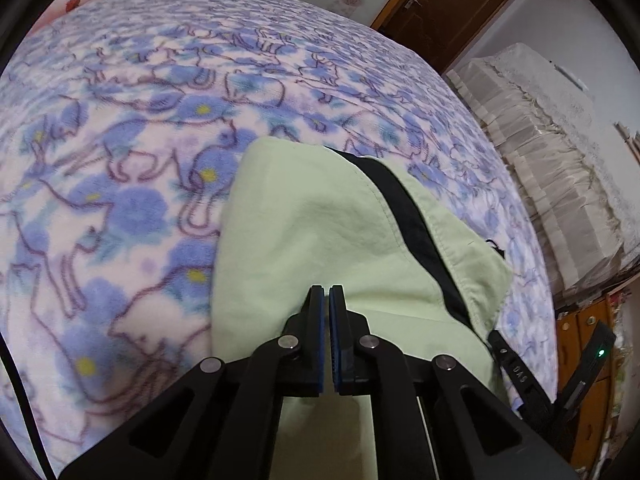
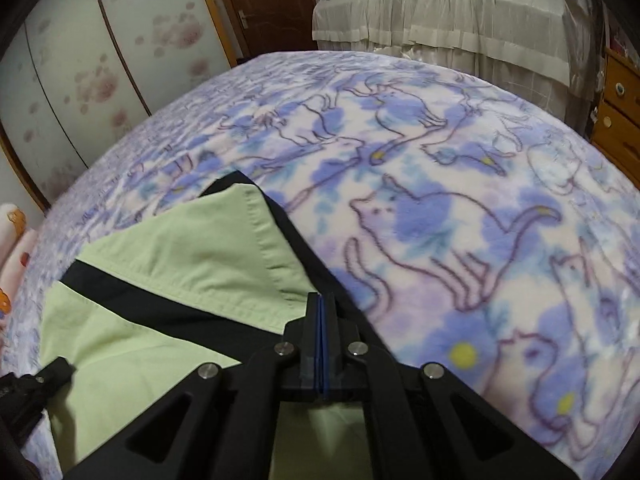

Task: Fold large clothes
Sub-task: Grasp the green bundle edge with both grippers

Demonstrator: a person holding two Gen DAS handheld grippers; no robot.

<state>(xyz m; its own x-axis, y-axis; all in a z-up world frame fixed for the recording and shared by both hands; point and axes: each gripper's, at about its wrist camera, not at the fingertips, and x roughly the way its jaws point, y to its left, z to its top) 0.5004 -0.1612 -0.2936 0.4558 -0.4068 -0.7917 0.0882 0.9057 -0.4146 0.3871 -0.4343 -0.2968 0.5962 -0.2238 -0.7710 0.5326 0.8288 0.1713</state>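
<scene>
On the bed [image 1: 120, 160], the green garment [image 1: 300, 232] lies partly folded under both hand-held grippers, left [image 1: 326, 300] nearly closed and right [image 2: 322, 304] fully closed, neither visibly pinching cloth, so the fold could slip loose.

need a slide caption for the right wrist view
Right tongs shut above a light green garment with black trim, on a cat-print blanket.
</scene>
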